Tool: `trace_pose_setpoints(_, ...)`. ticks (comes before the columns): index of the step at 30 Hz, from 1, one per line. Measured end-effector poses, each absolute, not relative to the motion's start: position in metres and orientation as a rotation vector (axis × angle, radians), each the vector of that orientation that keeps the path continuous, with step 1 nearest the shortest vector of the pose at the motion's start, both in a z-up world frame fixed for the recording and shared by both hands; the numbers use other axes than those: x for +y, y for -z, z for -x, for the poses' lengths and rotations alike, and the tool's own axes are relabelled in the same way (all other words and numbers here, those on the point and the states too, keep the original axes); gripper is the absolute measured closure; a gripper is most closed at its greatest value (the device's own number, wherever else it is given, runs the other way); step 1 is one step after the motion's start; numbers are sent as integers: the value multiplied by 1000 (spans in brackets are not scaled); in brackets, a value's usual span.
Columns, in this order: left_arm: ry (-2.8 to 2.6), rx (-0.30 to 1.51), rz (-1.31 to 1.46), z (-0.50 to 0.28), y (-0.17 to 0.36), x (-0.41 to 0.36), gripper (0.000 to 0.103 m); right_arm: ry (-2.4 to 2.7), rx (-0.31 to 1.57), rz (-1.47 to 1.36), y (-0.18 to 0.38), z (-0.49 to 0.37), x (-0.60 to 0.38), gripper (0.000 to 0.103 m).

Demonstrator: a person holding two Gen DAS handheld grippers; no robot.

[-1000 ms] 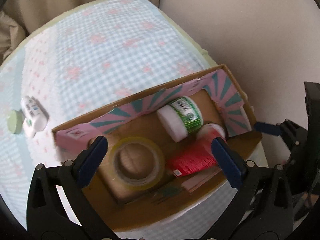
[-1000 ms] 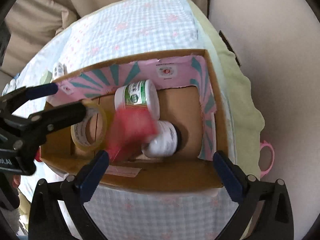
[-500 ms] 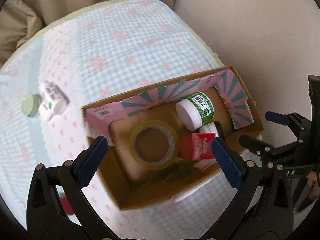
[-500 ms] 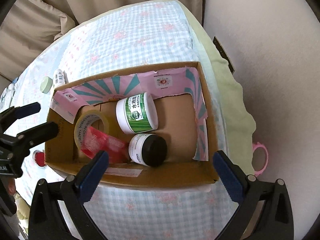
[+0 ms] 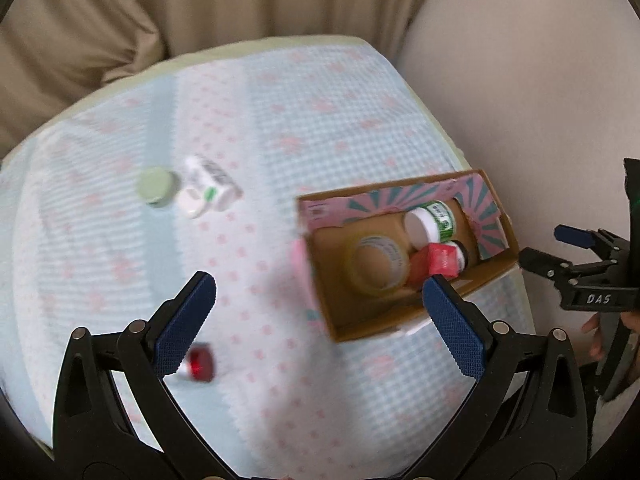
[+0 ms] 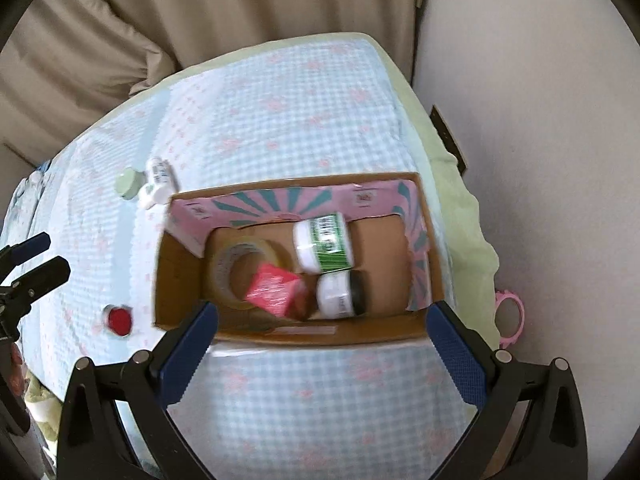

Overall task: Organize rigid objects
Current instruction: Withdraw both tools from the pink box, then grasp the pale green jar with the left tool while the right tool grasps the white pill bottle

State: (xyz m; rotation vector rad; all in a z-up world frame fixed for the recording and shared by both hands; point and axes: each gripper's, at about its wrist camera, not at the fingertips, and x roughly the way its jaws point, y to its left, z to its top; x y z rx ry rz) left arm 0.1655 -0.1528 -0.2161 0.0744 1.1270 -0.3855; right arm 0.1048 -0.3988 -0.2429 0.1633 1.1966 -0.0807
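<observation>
While the open brown cardboard box already held a tape roll, a red packet and two white jars, three small things waited outside on the checked cloth: a red-capped item, a white bottle and a green lid. Both the left gripper and the right gripper were spread wide and empty, with nothing blocking the way.

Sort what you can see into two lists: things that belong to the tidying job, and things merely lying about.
Part of the job:
cardboard box
tape roll
red packet
green-labelled jar
black-lidded jar
white bottle
green cap
small red item

Just lying about:
pink ring
curtain
checked cloth
</observation>
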Motion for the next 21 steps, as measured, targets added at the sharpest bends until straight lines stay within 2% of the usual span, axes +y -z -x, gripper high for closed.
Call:
trace_pose_setpoints(13,252,1044,-48,-150,177,-8,0,0,1082,-106,172,-121,-279,0)
trace_pose_setpoints(21,281,1029,-50,-173,179,70,0,-30,1089,-99,163,-158,-200,0)
